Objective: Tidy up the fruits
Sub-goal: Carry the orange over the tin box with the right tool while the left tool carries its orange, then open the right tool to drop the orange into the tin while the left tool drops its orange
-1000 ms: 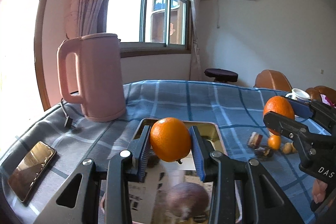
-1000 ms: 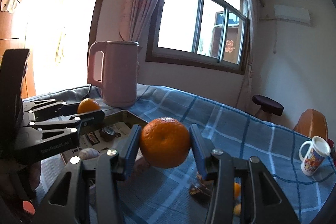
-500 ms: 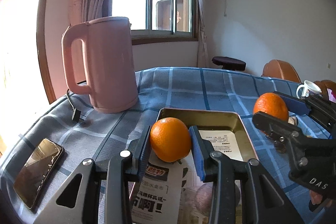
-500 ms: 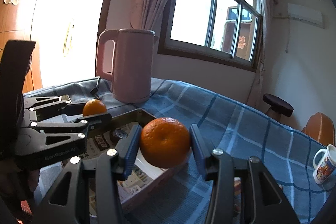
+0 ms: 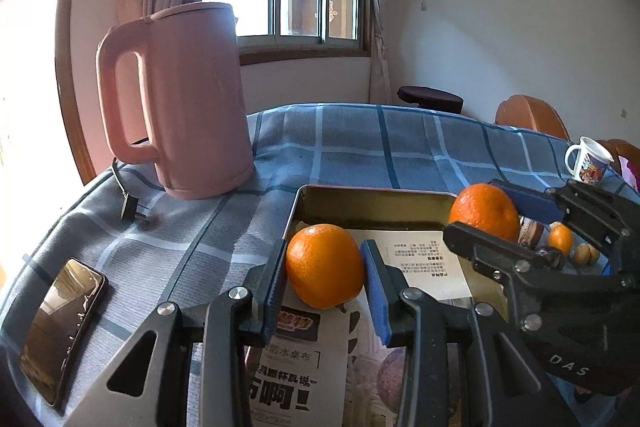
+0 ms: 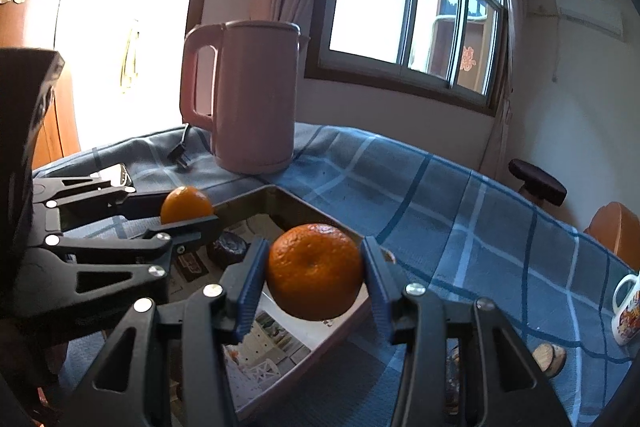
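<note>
My left gripper [image 5: 323, 277] is shut on an orange [image 5: 325, 265] and holds it above the left side of a metal tray [image 5: 372, 191] lined with printed paper. My right gripper [image 6: 314, 281] is shut on a second orange [image 6: 315, 271] and holds it over the tray's right edge [image 6: 276, 191]. Each gripper shows in the other's view: the right one with its orange [image 5: 484, 211], the left one with its orange [image 6: 186, 205]. A dark round fruit [image 6: 229, 247] lies in the tray. A small orange fruit [image 5: 561, 238] and a yellowish one [image 5: 586, 254] lie on the cloth right of the tray.
A pink kettle [image 5: 180, 99] stands at the table's back left, its plug [image 5: 129, 205] on the blue plaid cloth. A phone [image 5: 60, 327] lies at the left edge. A white mug [image 5: 588, 161] stands at the far right. A stool and chairs are behind the table.
Both grippers have moved forward and lower over the tray with their oranges still held. The kettle and tray look nearer.
</note>
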Demonstrator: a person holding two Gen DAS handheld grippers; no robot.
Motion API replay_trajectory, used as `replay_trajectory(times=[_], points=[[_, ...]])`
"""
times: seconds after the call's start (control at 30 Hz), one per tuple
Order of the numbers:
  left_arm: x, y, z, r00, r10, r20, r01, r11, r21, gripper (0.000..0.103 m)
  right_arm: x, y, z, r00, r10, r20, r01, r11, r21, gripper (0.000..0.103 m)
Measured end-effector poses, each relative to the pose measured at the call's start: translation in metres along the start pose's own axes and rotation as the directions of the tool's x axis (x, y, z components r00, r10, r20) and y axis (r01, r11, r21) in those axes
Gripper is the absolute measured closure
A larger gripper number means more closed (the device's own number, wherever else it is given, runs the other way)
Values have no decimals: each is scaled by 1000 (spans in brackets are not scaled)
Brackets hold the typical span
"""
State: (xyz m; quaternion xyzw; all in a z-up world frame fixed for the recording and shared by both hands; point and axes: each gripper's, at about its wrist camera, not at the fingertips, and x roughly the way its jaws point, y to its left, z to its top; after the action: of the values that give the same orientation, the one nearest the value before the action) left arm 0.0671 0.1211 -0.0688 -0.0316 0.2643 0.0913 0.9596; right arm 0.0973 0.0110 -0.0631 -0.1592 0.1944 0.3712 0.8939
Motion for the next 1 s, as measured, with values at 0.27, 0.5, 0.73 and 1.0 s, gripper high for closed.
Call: replay_trajectory(times=[0.27, 0.5, 0.73, 1.0], points=[[8, -3, 0, 999, -5, -40, 5, 1000, 16, 65, 13, 3, -2, 999, 11, -47, -12, 1000, -8, 53], [16, 0, 0, 996, -22, -84, 23, 1000, 4, 65, 26, 4, -3, 994, 17, -108, -17, 1000, -5, 52], [19, -1, 1, 995, -13, -104, 15, 1000, 11, 64, 32, 1, -4, 989, 35, -143, -33, 999, 13, 52], [10, 2, 0, 998, 8, -60, -8, 1000, 1, 61, 29, -1, -4, 992, 16, -125, -13, 1000, 22, 38]])
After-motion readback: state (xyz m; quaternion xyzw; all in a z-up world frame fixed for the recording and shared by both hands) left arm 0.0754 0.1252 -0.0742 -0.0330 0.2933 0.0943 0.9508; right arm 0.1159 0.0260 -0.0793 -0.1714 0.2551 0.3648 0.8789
